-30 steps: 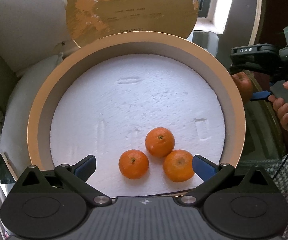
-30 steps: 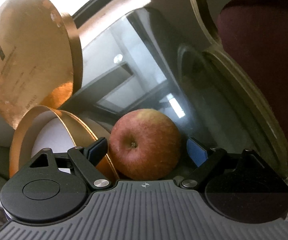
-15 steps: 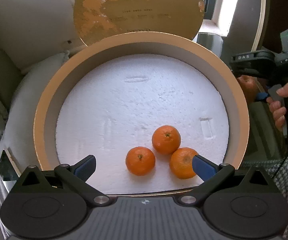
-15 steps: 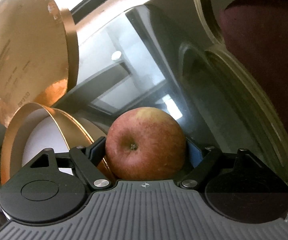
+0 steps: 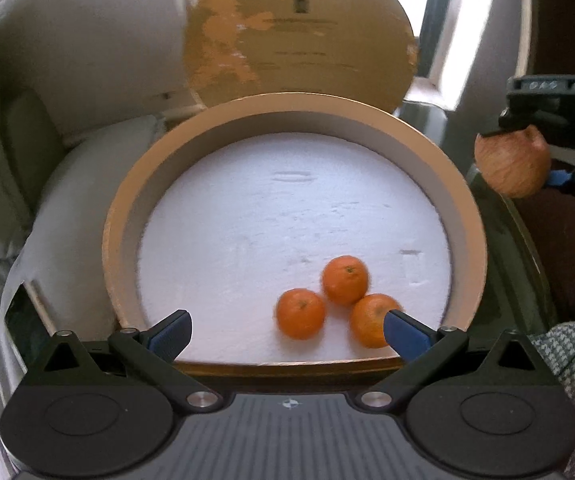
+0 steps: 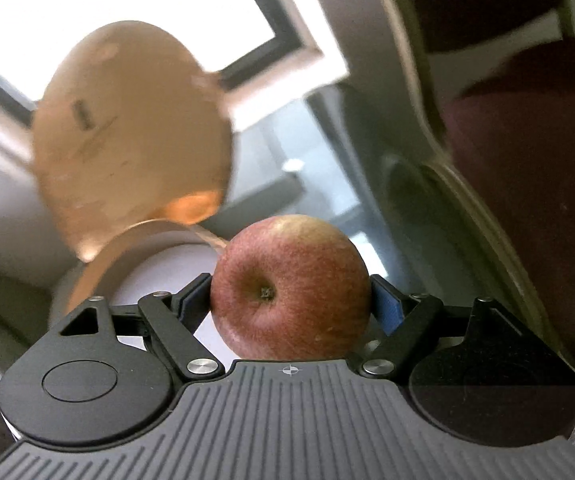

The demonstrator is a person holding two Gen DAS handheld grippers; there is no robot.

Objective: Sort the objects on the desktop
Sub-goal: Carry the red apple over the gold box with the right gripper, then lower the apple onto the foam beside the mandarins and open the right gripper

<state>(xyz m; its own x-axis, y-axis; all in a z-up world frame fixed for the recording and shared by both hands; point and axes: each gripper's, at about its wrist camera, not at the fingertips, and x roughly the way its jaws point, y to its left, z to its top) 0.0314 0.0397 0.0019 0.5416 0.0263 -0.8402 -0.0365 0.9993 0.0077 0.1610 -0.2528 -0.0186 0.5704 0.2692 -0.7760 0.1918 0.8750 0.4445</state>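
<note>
1. Sitting centre stage: a round box (image 5: pixel 465 216) with a gold rim and white foam floor, three tangerines (image 5: pixel 343 280) clustered touching one another near its front right edge.
2. Leaning upright behind the box: its round gold lid (image 5: pixel 299 36), surface scuffed and patchy, backed by a bright window (image 6: pixel 127 8).
3. Crowding the left: pale cushions (image 5: pixel 79 184); lying to the right: a dark glass tabletop (image 6: pixel 327 184) and a maroon seat (image 6: pixel 527 184).
4. Showing a small dark label and faint printed lines on the lid, too blurred to read.
5. Hovering over the box's near rim: left gripper (image 5: pixel 287 330), blue pads spread wide, nothing between them, the right-hand pad overlapping one tangerine in view only.
6. Pinching a red-yellow apple (image 6: pixel 289 286) by its flanks: right gripper (image 6: pixel 291 304), jaws having just closed in on it.
7. Hanging clear above the tabletop, just right of the box rim: that apple, gripped on both sides.
</note>
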